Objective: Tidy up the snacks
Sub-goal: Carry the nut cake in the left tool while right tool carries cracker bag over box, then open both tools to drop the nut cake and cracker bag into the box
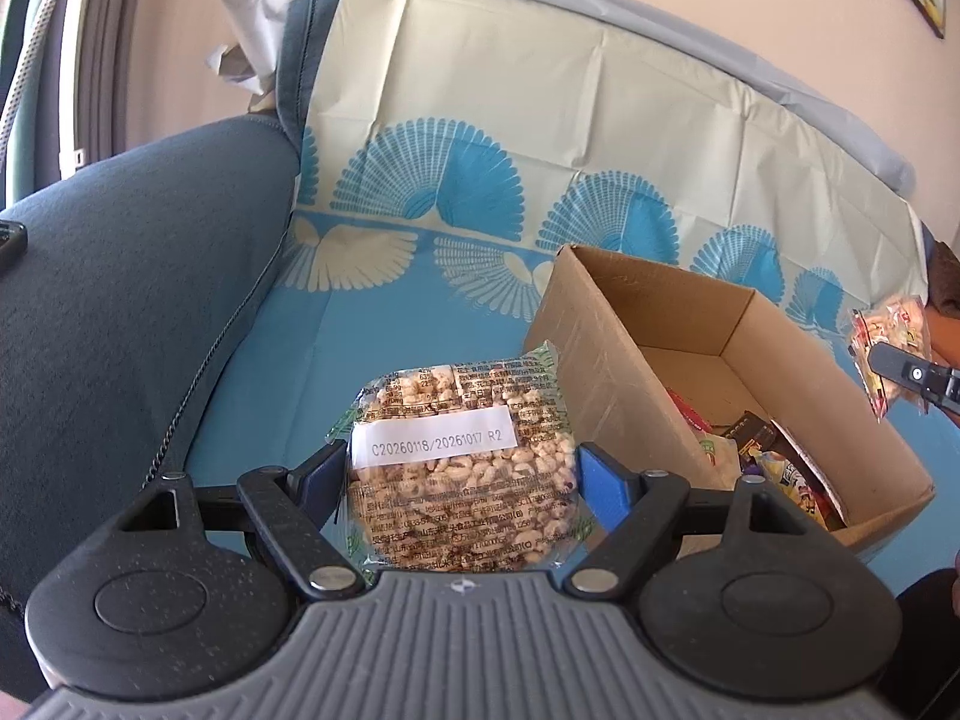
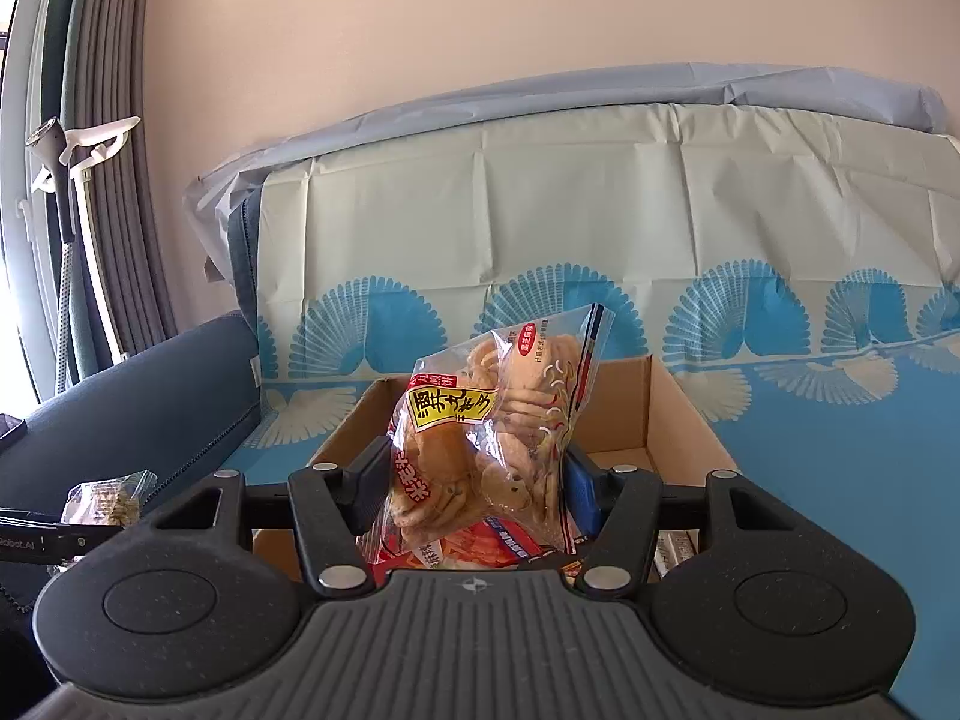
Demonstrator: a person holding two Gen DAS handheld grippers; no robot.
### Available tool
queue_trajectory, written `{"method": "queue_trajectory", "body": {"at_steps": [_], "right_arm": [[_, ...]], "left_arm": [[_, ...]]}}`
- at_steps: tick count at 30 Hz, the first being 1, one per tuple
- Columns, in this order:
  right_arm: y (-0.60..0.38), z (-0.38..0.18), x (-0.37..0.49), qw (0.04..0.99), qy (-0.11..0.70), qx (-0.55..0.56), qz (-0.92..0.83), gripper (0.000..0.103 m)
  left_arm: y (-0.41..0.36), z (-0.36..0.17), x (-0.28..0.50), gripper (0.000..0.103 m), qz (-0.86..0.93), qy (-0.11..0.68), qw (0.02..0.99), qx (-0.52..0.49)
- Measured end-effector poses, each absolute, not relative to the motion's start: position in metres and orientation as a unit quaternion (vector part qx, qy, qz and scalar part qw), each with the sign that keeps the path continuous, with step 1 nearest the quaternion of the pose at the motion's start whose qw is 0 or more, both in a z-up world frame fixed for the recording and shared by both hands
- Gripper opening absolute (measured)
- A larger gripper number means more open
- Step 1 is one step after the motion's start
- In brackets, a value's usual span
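My left gripper [image 1: 459, 474] is shut on a clear pack of puffed-grain bars [image 1: 456, 462] with a white date label, held above the blue cloth just left of an open cardboard box [image 1: 606, 360]. The box holds several snack packs [image 1: 774, 474]. My right gripper [image 2: 474, 480] is shut on a clear bag of round biscuits [image 2: 492, 438] with a yellow label, held upright over the near part of the same box [image 2: 672, 414]. The right gripper and its biscuit bag [image 1: 888, 354] also show at the right edge of the left wrist view. The grain pack [image 2: 108, 501] shows low on the left in the right wrist view.
A cream and blue patterned cloth [image 1: 540, 138] covers the sofa seat and back. The dark blue sofa arm [image 1: 138, 276] rises on the left, with a dark phone-like object [image 1: 12, 243] on it. Curtains [image 2: 114, 180] hang at the far left.
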State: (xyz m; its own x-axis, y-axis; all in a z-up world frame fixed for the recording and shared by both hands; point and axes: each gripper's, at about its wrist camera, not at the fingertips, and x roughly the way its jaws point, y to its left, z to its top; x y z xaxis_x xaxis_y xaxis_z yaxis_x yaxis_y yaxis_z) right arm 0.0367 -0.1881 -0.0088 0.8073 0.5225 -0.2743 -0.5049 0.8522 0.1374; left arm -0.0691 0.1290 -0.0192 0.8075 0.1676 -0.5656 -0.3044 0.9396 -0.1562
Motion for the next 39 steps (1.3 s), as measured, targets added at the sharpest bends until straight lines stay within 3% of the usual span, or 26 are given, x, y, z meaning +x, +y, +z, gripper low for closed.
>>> {"method": "queue_trajectory", "body": {"at_steps": [10, 21, 23, 25, 29, 35, 39], "right_arm": [[-0.195, -0.015, 0.053, 0.947, 0.164, 0.064, 0.270, 0.060], [-0.207, -0.017, 0.063, 0.955, 0.157, 0.102, 0.230, 0.062], [-0.210, -0.018, 0.066, 0.958, 0.158, 0.111, 0.211, 0.073], [-0.212, -0.019, 0.068, 0.961, 0.161, 0.115, 0.195, 0.088], [-0.215, -0.019, 0.068, 0.961, 0.160, 0.119, 0.193, 0.098], [-0.211, -0.019, 0.067, 0.961, 0.171, 0.107, 0.190, 0.102], [-0.208, -0.017, 0.063, 0.963, 0.186, 0.092, 0.170, 0.102]], "left_arm": [[0.082, 0.020, -0.031, 0.085, 0.104, 0.270, 0.953, -0.088], [0.011, 0.077, 0.061, 0.085, 0.052, 0.217, 0.973, -0.064], [-0.001, 0.084, 0.076, 0.088, 0.062, 0.212, 0.973, -0.061], [-0.008, 0.090, 0.083, 0.099, 0.067, 0.206, 0.974, -0.065], [-0.012, 0.088, 0.075, 0.102, 0.063, 0.202, 0.974, -0.076], [-0.004, 0.067, 0.018, 0.102, 0.112, 0.169, 0.977, -0.061], [0.008, 0.052, -0.017, 0.102, 0.110, 0.187, 0.971, -0.097]]}}
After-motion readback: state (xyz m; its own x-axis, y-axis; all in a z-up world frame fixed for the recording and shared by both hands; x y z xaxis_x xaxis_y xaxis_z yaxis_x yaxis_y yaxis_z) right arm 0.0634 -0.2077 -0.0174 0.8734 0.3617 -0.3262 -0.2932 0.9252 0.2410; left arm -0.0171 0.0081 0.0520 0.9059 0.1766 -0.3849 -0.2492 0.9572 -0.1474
